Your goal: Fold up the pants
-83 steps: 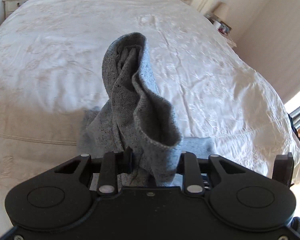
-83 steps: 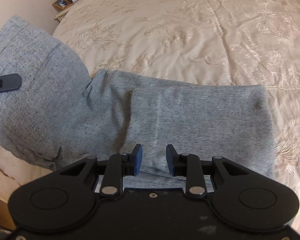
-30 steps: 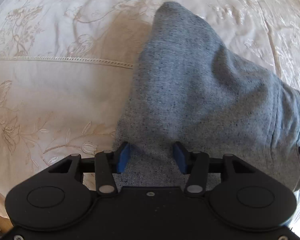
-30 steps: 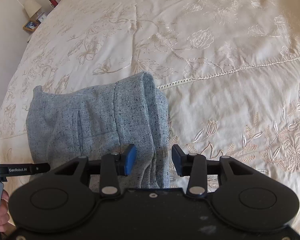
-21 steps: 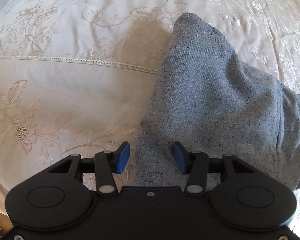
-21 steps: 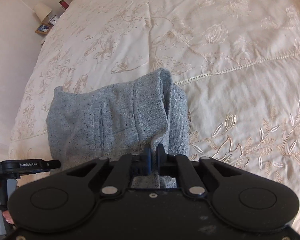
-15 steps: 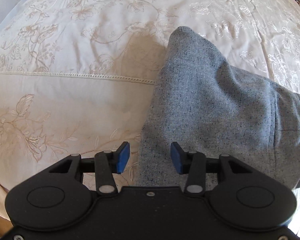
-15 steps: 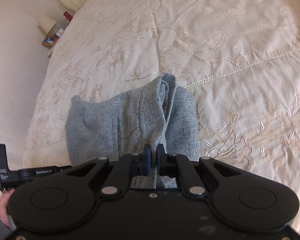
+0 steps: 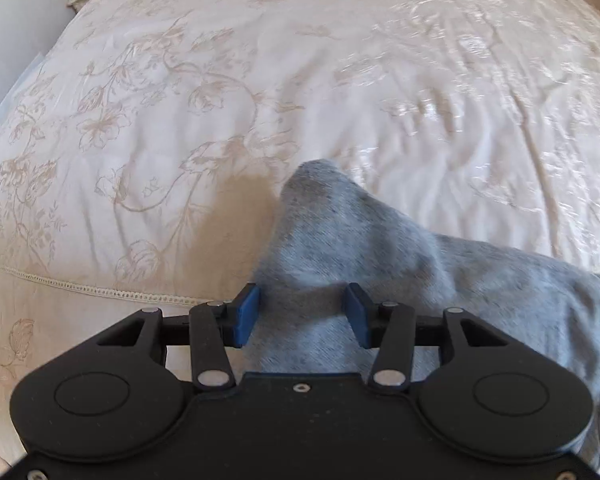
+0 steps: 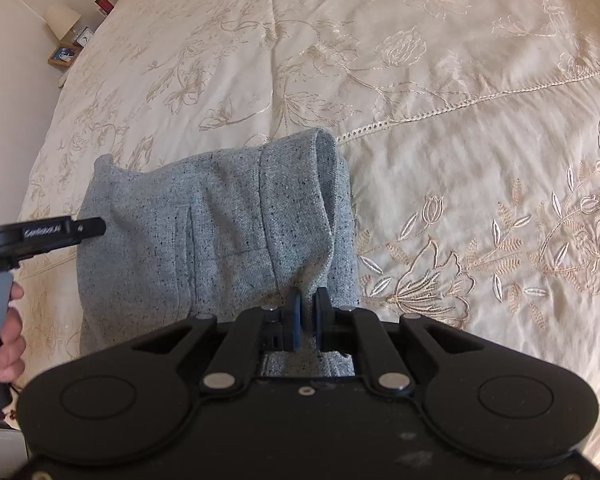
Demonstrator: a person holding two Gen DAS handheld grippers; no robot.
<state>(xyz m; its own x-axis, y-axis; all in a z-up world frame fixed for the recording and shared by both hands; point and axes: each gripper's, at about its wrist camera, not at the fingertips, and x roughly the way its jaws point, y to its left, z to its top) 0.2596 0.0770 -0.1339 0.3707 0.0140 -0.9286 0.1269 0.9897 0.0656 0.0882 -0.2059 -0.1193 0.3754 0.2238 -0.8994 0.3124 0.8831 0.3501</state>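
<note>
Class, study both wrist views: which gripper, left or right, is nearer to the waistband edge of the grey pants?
Right. The right gripper is shut on the waistband edge of the grey pants. The left gripper is open, straddling the opposite folded end.

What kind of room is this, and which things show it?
Most likely a bedroom. A wide cream bedspread with embroidered flowers covers a big bed, a small bedside table at the wall bears a white lamp and a framed photo, and grey speckled pants lie on the bedspread.
</note>
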